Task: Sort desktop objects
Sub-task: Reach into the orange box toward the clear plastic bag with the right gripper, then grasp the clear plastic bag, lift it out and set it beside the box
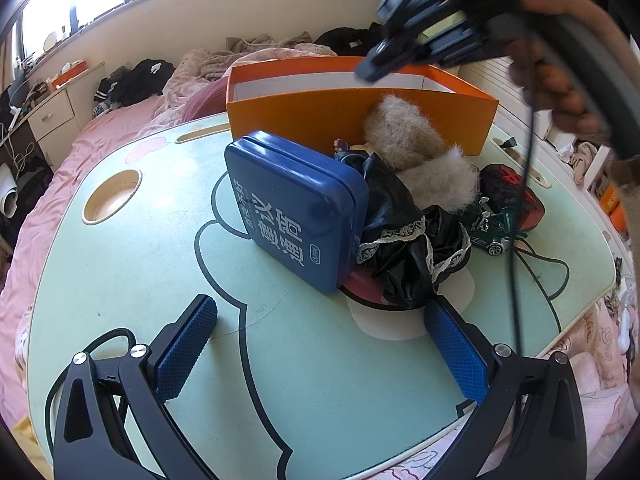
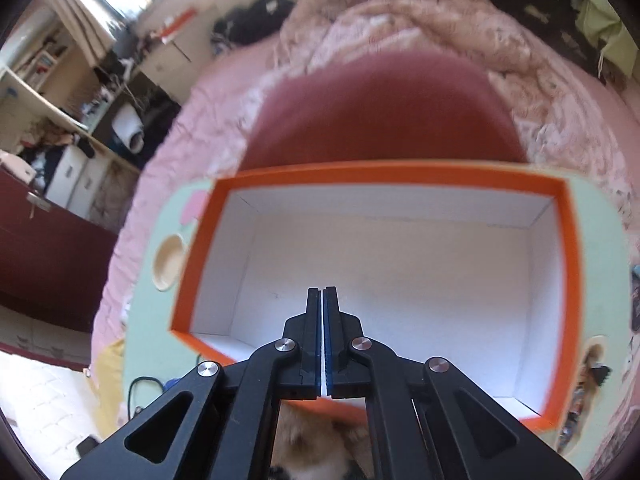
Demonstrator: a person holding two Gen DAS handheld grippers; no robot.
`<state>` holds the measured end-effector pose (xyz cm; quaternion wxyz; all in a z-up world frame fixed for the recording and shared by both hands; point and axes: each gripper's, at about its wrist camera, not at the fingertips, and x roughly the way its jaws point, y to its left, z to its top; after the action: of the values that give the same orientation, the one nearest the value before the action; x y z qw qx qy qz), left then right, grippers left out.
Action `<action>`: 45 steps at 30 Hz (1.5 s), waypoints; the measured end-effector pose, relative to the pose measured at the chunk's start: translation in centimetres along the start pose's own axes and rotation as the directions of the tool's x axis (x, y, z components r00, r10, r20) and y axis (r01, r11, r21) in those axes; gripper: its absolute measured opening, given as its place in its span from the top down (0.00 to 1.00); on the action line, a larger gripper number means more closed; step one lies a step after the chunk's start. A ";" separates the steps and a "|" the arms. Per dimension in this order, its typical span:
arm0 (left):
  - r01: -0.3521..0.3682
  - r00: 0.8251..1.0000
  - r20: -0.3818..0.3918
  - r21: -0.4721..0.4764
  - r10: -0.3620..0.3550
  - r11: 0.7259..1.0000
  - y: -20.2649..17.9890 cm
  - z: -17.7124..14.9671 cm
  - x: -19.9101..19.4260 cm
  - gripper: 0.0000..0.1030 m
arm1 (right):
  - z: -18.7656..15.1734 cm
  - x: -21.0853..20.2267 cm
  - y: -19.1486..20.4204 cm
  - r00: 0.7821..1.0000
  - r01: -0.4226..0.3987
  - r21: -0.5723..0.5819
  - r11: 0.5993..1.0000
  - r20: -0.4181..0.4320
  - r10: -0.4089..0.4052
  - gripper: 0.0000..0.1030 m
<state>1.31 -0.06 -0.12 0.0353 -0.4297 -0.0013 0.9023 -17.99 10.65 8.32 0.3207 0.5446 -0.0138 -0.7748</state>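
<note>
An orange box with a white, empty inside sits at the far edge of the surface, directly below and ahead of the right hand-held gripper. That gripper's two fingers are pressed together with nothing between them; in the left wrist view it appears blurred at the upper right, held in a hand above the box.

Ahead of the left hand-held gripper, whose blue-padded fingers stand wide apart and hold nothing, a blue tin lies tilted, propped on a heap. Its lid carries large white Chinese characters, seen upside down, and a small oval logo too small to read. Just right of the tin lies crumpled black cloth with white lace trim, with a pink thing barely showing beneath it. Beyond the cloth, against the box's near wall, lie two pale fur pieces. Further right are a green toy car and a red and black object that cannot be made out.

The surface is pale green with a printed cartoon outline and a round cup recess to the left. It rests on a bed with pink bedding. Dark clothes lie on the bed beyond.
</note>
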 end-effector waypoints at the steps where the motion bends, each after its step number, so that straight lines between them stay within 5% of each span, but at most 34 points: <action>1: 0.000 1.000 0.000 0.000 0.000 1.000 0.0 0.0 0.0 0.00 | -0.1 -0.6 0.3 1.000 -0.005 -0.006 1.000 0.014 0.005 0.98; 4: 0.000 1.000 0.000 0.000 0.000 1.000 0.0 0.0 0.0 0.00 | -0.1 -1.1 1.3 0.999 0.040 -0.051 0.998 -0.004 -0.040 0.94; 5: 0.000 1.000 0.000 0.000 0.000 1.000 0.0 0.0 0.0 0.00 | -0.1 -0.6 1.4 0.998 0.056 -0.053 0.997 -0.031 -0.058 0.77; 6: -0.001 1.000 0.001 0.001 0.001 1.000 0.0 0.0 0.0 0.00 | 0.2 0.0 1.1 0.996 0.066 -0.042 0.997 -0.059 -0.068 0.44; 8: 0.000 1.000 0.001 0.001 0.000 1.000 0.0 0.0 0.0 0.00 | 0.7 1.9 0.3 0.994 0.066 -0.003 0.998 -0.090 -0.066 0.30; 10: 0.000 1.000 0.001 0.001 0.000 1.000 -0.1 0.0 0.0 0.00 | 0.7 4.3 -0.3 0.984 0.063 0.024 0.998 -0.166 -0.058 0.33; 12: 0.001 1.000 0.001 0.001 -0.001 1.000 -0.1 0.0 -0.1 0.00 | 0.5 6.6 0.0 0.970 0.077 -0.006 0.997 -0.230 -0.076 0.55; 15: -0.001 1.000 -0.001 0.000 0.001 1.000 -0.1 0.0 0.0 0.00 | 0.3 7.9 1.4 0.963 0.131 -0.094 0.987 -0.227 -0.149 0.69; 18: -0.001 1.000 0.000 0.001 0.001 1.000 -0.2 0.1 -0.1 0.00 | 0.7 7.2 1.5 0.965 0.101 -0.087 0.991 -0.235 -0.119 0.71; 23: -0.001 1.000 0.000 0.000 0.001 1.000 -0.3 0.2 -0.1 0.00 | 0.2 -0.3 1.5 0.996 0.087 -0.083 0.993 -0.005 -0.087 0.71; 28: -0.001 1.000 -0.001 0.001 0.001 1.000 -0.5 0.3 0.0 0.00 | -5.0 -6.8 2.4 0.985 0.121 -0.166 0.979 0.142 -0.098 0.70; 35: 0.000 1.000 0.000 0.000 0.000 1.000 -0.3 0.2 -0.1 0.00 | -9.4 -6.0 -0.4 0.973 0.161 -0.104 0.981 0.182 -0.140 0.69; 41: 0.000 1.000 0.000 -0.001 0.000 1.000 -0.4 0.3 -0.1 0.00 | -10.5 -5.9 -2.0 0.957 0.106 -0.057 0.993 0.277 -0.086 0.41; 45: 0.000 1.000 0.000 -0.001 0.000 1.000 -0.3 0.2 -0.1 0.00 | -13.1 -6.9 -1.9 0.931 0.112 -0.060 0.992 0.354 -0.083 0.38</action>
<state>1.24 0.23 0.09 0.0349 -0.4296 -0.0016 0.9024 -6.32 19.94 8.03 0.2956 0.3845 -0.0128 -0.8744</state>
